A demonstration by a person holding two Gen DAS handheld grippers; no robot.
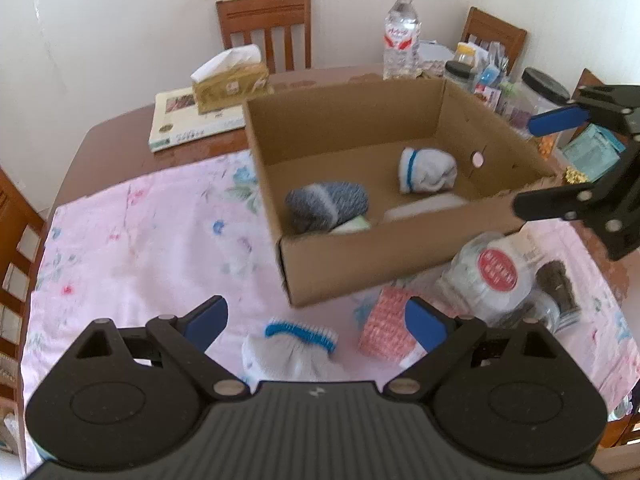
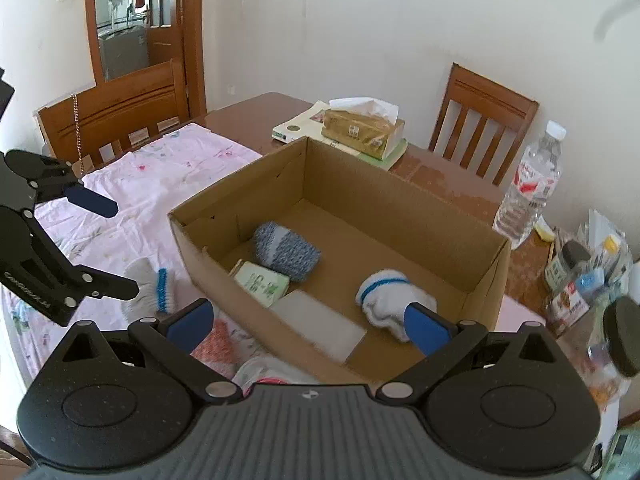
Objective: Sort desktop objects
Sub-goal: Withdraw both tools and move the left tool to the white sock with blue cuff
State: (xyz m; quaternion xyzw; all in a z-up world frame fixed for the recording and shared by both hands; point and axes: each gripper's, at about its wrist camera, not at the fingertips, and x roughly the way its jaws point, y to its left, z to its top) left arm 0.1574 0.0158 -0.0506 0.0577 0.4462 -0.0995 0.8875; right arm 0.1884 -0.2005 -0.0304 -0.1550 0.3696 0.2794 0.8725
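Note:
An open cardboard box [image 1: 400, 256] [image 2: 200, 248] sits on the pink cloth. Inside lie a blue-grey rolled sock [image 1: 326, 202] [image 2: 286, 250], a white glove with a blue band [image 1: 426, 170] [image 2: 390, 294], a green packet [image 2: 262, 284] and a white flat pad [image 2: 320, 326]. My left gripper [image 1: 316, 322] [image 2: 120, 248] hangs open above a white glove with a blue cuff [image 1: 294, 350] [image 2: 150, 286] on the cloth. A pink knitted piece [image 1: 386, 328] lies beside it. My right gripper [image 2: 308, 326] [image 1: 524, 164] is open and empty over the box's near edge.
A clear bag with a red round label [image 1: 498, 276] lies right of the box. At the back stand a tissue box [image 1: 230, 84] on a book, a water bottle [image 1: 401, 36] and several jars [image 1: 544, 92]. Wooden chairs [image 1: 266, 28] ring the table.

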